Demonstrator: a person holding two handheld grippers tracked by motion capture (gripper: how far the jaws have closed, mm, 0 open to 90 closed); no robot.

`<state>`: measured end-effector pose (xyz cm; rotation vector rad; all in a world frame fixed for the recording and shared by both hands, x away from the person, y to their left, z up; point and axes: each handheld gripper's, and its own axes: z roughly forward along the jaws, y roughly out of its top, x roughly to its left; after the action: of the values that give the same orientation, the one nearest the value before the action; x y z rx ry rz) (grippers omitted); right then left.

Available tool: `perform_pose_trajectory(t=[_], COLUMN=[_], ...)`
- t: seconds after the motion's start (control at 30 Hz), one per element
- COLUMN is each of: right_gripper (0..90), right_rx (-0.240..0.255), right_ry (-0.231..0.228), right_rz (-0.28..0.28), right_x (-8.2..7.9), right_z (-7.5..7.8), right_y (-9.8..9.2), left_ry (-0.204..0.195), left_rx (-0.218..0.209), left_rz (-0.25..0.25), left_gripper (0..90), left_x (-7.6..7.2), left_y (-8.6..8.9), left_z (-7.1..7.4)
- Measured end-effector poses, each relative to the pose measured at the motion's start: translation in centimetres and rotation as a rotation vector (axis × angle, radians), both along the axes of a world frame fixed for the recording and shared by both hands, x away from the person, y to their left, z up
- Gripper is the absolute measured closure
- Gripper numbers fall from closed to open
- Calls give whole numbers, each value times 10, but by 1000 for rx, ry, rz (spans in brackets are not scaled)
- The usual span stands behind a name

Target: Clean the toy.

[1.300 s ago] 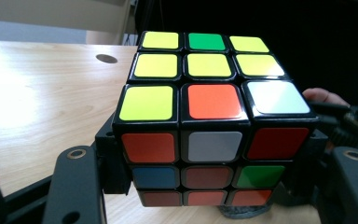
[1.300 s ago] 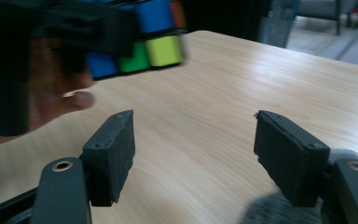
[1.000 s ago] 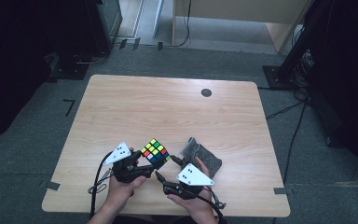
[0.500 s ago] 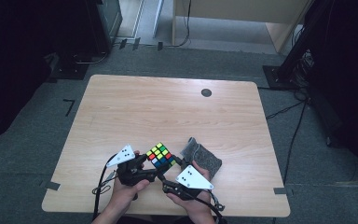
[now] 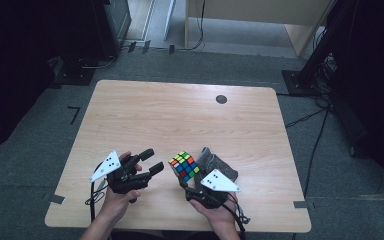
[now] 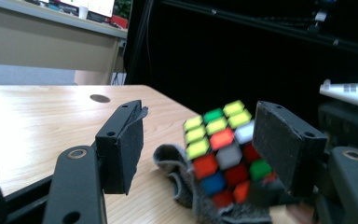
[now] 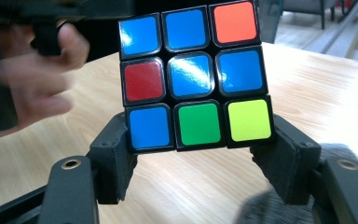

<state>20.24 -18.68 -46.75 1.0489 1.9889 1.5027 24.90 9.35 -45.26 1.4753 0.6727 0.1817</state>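
Your right gripper [image 5: 185, 181] is clamped on the Rubik's cube [image 5: 184, 166], its two pads pressing the bottom row from either side, so the cube stands up from the jaws with a mostly blue face turned toward that gripper's camera. Your left gripper [image 5: 151, 162] sits just beside the cube on the wooden table [image 5: 180, 115], jaws apart with nothing between them, clear of it. A grey cloth [image 5: 220, 165] lies just behind the cube.

Light wooden table [image 5: 145, 115] with rounded corners, on grey floor [image 5: 25, 165]. Small dark round disc [image 5: 221, 99] near far edge. Crumpled grey cloth [image 5: 221, 165] near front edge, right of centre.
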Motion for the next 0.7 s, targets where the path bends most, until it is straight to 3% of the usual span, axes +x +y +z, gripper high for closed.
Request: perform_pose_trajectory(t=[0.03,0.1,0.17,0.23,0.3,0.43,0.53,0.7], right_gripper=[337,337,337,337,337,336,336,336], right_rx=[14,45,88,130,125,133,140,163], right_ry=[11,37,69,106,120,173,223,293], right_rz=[-3,-11,-8,20,34,86,108,130], right_x=[2,5,6,8,7,6,6,5], right_z=[2,6,10,17,21,26,26,27], right_y=[-5,-15,-23,-30,-31,-26,-21,-13], left_ry=[-10,-49,-75,-120,-168,-218,-289,-370], left_rx=[29,137,278,352,423,485,550,607], left_rz=[7,29,22,4,-14,-30,0,17], left_gripper=[345,341,322,285,245,183,179,179], left_x=[0,-2,-5,-9,-14,-20,-25,-31], left_y=[0,-4,-13,-20,-30,-39,-43,-48], left_z=[-1,-4,-8,-11,-13,-15,-17,-19])
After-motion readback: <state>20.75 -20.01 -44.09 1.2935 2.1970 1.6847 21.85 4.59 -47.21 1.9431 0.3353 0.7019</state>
